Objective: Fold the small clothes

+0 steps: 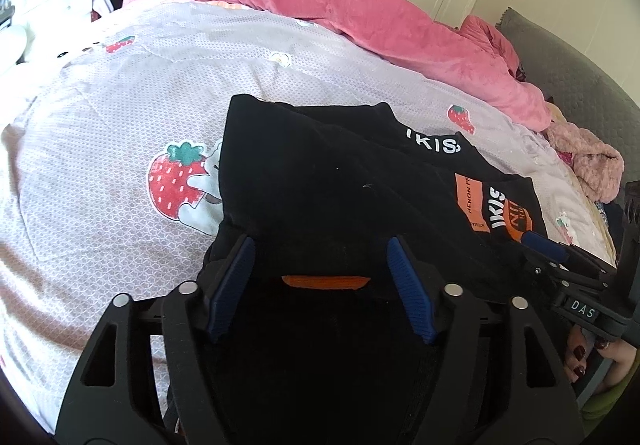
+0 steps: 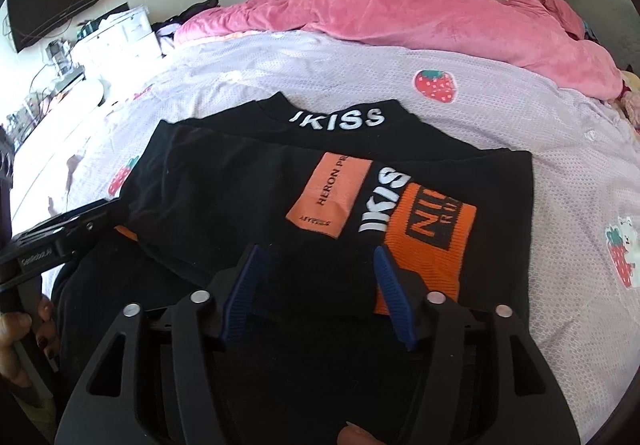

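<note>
Left wrist view: a black knit garment lies on the bed, whose lilac sheet has a fine honeycomb weave and printed strawberries. The cloth is soft and matte, folded into a rough rectangle with overlapping layers; white "IKISS" lettering runs along its far band, and an orange patch sits toward its right side. The left tool hangs over the garment's near edge, its ribbed blue pads spread wide apart with only dark fabric showing between them, and nothing gripped. A narrow orange strip shows on the cloth just nearer than the pads. The right tool reaches in at the garment's right near corner; whether it grips cannot be told here. Behind the garment, a plush pink quilt lies bunched along the far side of the bed.

Right wrist view: the garment fills the middle, flat and layered, its collar band lettered "IKISS" at the far end. An orange woven label reading "HERON" and a bright orange knit block lie on its upper layer. The right tool stands open above the near edge, its pads apart. The left tool sits at the garment's left edge.
</note>
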{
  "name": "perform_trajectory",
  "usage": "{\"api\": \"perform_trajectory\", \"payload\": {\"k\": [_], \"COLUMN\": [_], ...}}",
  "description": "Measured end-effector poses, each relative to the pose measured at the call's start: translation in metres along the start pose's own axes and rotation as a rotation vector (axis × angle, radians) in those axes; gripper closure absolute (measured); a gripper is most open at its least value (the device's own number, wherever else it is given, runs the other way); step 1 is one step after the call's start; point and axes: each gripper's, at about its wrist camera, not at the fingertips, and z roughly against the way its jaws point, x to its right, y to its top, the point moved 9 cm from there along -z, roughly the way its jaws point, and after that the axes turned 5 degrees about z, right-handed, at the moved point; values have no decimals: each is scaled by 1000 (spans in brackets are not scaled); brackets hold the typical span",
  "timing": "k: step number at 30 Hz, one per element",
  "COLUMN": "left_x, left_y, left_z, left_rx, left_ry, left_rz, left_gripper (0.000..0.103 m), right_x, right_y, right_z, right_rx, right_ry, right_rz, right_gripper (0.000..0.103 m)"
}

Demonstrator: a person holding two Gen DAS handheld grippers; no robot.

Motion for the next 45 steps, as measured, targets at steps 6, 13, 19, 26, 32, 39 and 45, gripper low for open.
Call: {"api": "perform_trajectory", "payload": {"k": [6,13,19,26,32,39,45], "left_x": [-10,-20,-22,-22,-21,-19,-19], "left_y": [4,11,13,14,13,9,6], "left_z": [14,33,48,64,77,92,104], "left_rx": [27,64,84,106,119,132,141], "left_ry": [20,33,66,81,93,97,111], "left_rz": [30,50,38,28,12,-2,-13], "left_gripper": [26,14,10,10,10,10,10], "right_x": [6,7,8,10,11,18,23], "right_y": [3,6,12,20,23,15,7], "right_z": [9,19,31,50,66,79,94], "right_rx": [29,48,87,126,154,164,174], "right_ry": [-10,-14,-14,-22,-32,-50,-57], "right_rz": [-13,-20,-28,-39,-42,-48,-55], "right_gripper": [33,32,11,10,10,10,10]}}
